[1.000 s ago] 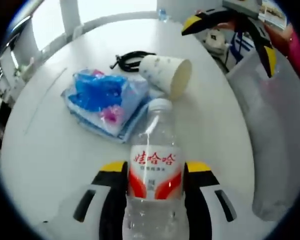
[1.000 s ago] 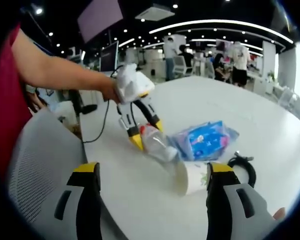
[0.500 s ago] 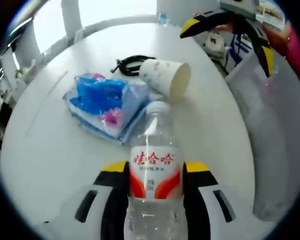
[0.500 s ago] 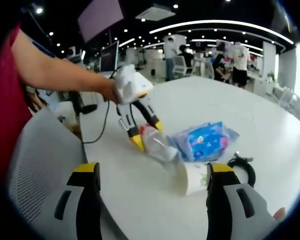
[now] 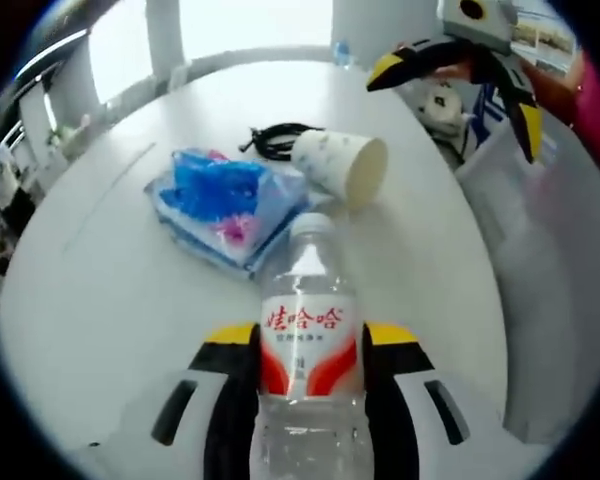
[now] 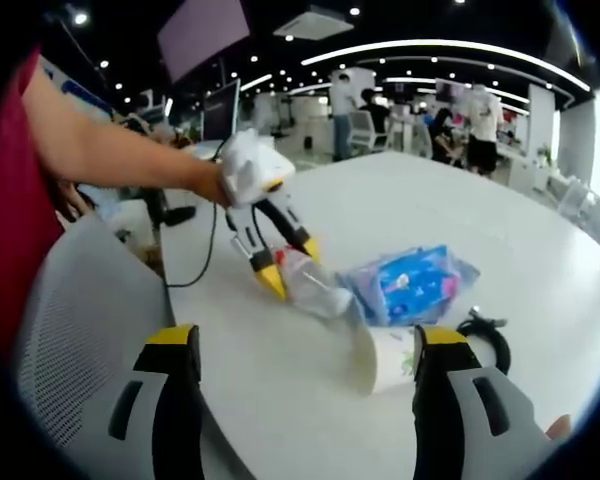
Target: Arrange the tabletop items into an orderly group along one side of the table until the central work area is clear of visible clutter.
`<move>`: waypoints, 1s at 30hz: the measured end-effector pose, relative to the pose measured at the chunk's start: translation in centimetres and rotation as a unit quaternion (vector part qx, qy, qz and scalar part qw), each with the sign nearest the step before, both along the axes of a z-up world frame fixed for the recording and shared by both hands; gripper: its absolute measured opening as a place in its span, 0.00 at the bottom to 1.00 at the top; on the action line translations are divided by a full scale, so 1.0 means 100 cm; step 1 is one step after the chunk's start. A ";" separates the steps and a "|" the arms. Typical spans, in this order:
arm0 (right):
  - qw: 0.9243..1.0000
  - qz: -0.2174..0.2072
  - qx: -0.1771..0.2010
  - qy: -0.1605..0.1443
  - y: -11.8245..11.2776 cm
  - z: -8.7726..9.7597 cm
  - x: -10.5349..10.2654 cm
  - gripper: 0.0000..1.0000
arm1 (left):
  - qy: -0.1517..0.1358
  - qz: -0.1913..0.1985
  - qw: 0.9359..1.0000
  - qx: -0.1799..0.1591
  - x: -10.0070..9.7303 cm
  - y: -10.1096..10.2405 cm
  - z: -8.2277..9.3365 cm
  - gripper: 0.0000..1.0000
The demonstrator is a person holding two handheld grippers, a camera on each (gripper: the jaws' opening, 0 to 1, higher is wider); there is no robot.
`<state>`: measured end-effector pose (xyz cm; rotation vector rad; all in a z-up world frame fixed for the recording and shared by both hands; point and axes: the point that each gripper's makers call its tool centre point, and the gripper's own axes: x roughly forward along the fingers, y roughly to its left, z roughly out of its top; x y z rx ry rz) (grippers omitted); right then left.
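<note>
White tabletop (image 5: 100, 300): left gripper (image 5: 310, 345) jaws pinch water bottle (image 5: 308, 340); right gripper (image 6: 305, 370) jaws spread, idle. Carry bottle level, clearing paper cup (image 5: 342, 166) ahead.

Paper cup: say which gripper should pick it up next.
Right. The right gripper is open and empty, with the tipped paper cup lying just ahead between its fingers. The left gripper is shut on the water bottle, so it is likely not free.
</note>
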<state>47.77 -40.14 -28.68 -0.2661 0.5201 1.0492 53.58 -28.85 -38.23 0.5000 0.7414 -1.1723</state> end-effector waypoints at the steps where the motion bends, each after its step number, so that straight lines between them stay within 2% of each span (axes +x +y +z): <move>1: 1.000 0.000 0.000 0.000 0.000 0.000 0.000 0.87 | 0.001 0.006 1.000 -0.003 0.000 0.001 0.000 0.36; 8: 1.000 0.006 -0.005 -0.001 0.003 0.001 0.000 0.87 | -0.001 0.044 0.998 -0.035 0.003 0.008 0.007 0.36; 11: 1.000 0.008 -0.006 -0.002 0.004 0.001 0.000 0.87 | -0.010 0.069 0.996 -0.057 0.012 0.010 0.015 0.36; 13: 1.000 0.009 -0.007 -0.002 0.005 0.002 0.000 0.87 | -0.004 0.087 0.994 -0.071 0.016 0.013 0.019 0.36; 30: 1.000 0.019 -0.013 -0.004 0.011 0.003 0.000 0.87 | -0.032 0.130 0.987 -0.089 0.028 0.038 0.037 0.36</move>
